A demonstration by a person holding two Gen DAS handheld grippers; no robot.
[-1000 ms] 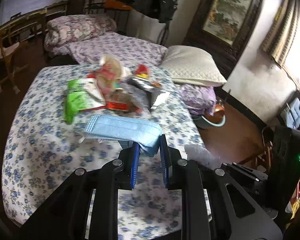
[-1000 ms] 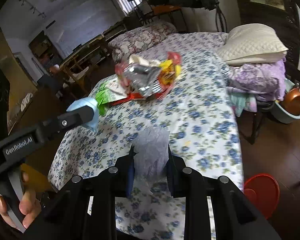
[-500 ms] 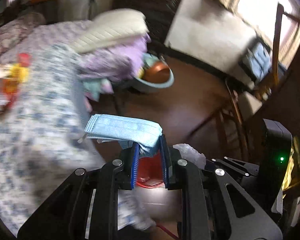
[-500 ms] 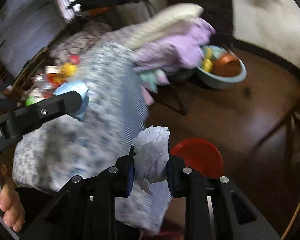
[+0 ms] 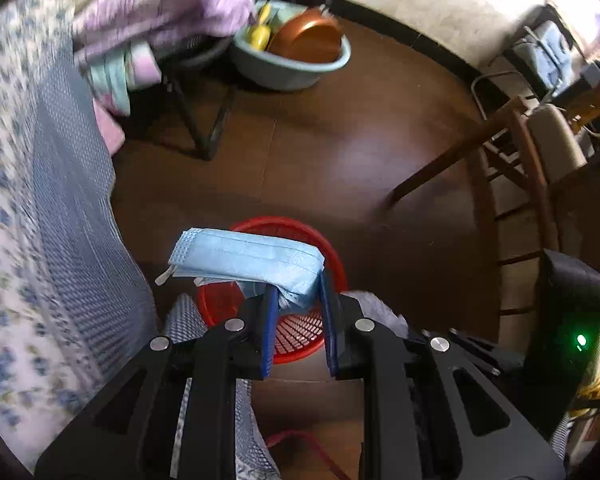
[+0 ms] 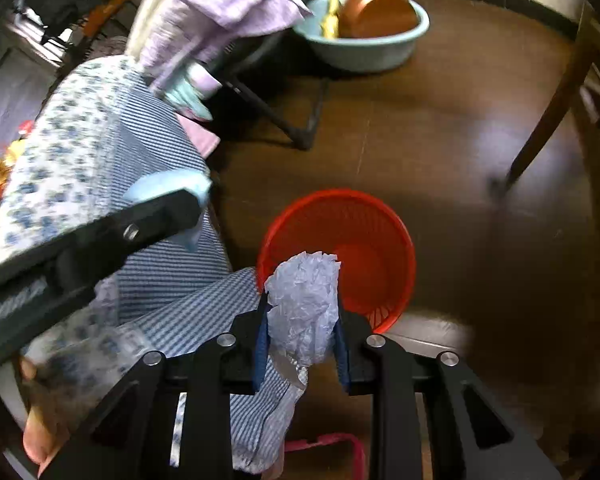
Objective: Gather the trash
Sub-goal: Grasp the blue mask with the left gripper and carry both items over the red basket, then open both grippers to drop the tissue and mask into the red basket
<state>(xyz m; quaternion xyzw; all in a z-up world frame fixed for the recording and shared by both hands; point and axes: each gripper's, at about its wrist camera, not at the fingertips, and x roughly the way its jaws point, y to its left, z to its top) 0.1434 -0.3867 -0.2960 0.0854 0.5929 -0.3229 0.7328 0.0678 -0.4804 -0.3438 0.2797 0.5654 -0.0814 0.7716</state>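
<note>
My left gripper (image 5: 296, 292) is shut on a folded blue face mask (image 5: 244, 258), which sticks out to the left above a red mesh basket (image 5: 300, 336) on the floor. In the right wrist view my right gripper (image 6: 300, 312) is shut on a crumpled white plastic wrapper (image 6: 304, 300), held over the near rim of the same red basket (image 6: 364, 240). The left gripper (image 6: 168, 204) with the blue mask (image 6: 168, 184) shows at the left of that view, beside the bed's edge.
The bed with a blue floral cover (image 5: 16, 200) and checked sheet (image 6: 156, 152) fills the left. A teal basin (image 5: 292, 68) holding a copper pan (image 6: 380, 10) sits on the brown wooden floor (image 5: 360, 160). Wooden chair legs (image 5: 480, 168) stand at the right. More wrappers (image 6: 0, 168) lie on the bed.
Both grippers swung right and down from above the bed to above the red basket on the floor. Each kept hold of its piece of trash throughout.
</note>
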